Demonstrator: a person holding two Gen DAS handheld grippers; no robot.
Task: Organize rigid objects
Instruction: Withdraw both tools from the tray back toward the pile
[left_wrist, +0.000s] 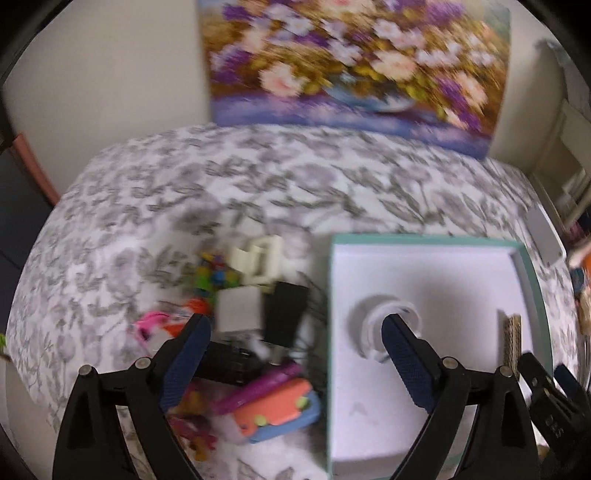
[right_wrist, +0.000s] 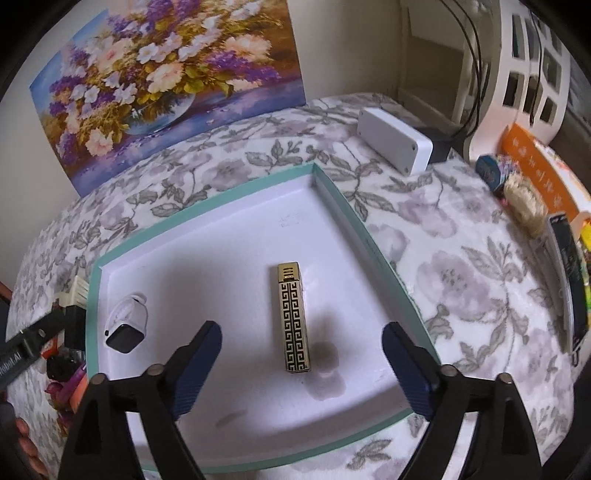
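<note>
Tray (right_wrist: 207, 206), teal-rimmed, on the bedspread: gold-patterned lighter (right_wrist: 293, 317) lies flat near its middle, long axis running away from the released right gripper (right_wrist: 301, 339); left gripper (left_wrist: 295, 328), likewise spread and empty, straddles the tray's left edge.

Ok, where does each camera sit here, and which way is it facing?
Left wrist: on the left tool, angled down at the cluttered pile of small objects; open jaws and the right tool show.
Right wrist: on the right tool, above the gold patterned lighter; open jaws show.
Shared: the teal-rimmed white tray.
</note>
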